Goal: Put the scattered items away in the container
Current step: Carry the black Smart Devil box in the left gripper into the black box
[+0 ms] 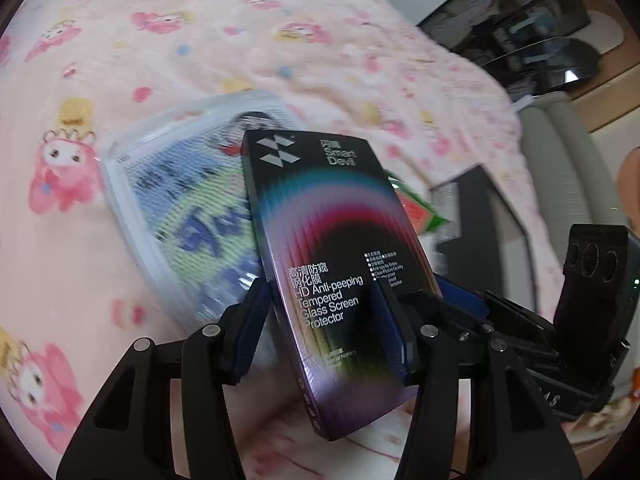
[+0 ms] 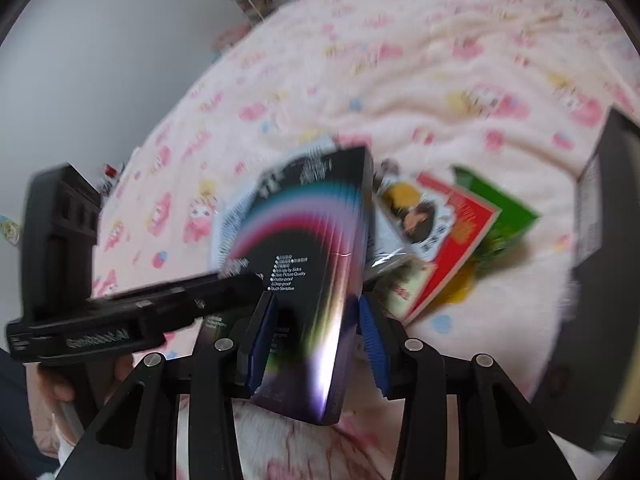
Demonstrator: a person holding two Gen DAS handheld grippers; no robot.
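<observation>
A flat black screen-protector box (image 1: 320,264), printed with a rainbow arc and white lettering, was held above a pink cartoon-print blanket (image 1: 168,40) and filled the middle of both wrist views.

In the left wrist view, the left gripper (image 1: 324,320) had its two blue-padded fingers (image 1: 256,320) set against the long edges of the box near its lower end, partly open to the box's width and clamping it. The right gripper (image 1: 480,308) reached in from 3 o'clock, meeting the box's right edge.

In the right wrist view, the right gripper (image 2: 316,336) straddled the same box (image 2: 308,260). Its left pad (image 2: 262,344) lay against the box face, while the right pad (image 2: 374,344) appeared to stand slightly off the edge, so a firm grip there could not be confirmed. The left gripper (image 2: 224,284) came in from 9 o'clock, a hand (image 2: 60,384) beneath it.

Behind the box, at about 10 o'clock in the left view, lay a clear zip pouch (image 1: 172,200) on the blanket. A red packet (image 2: 452,236) and a green packet (image 2: 500,204) lay at 2 o'clock in the right view. A dark container (image 2: 600,248) stood at 3 o'clock, near the edge.

To do this step well, one gripper should probably keep a square hold on the long edges while the other lets go cleanly, then the box should be carried level toward the container and tipped in edge first.
</observation>
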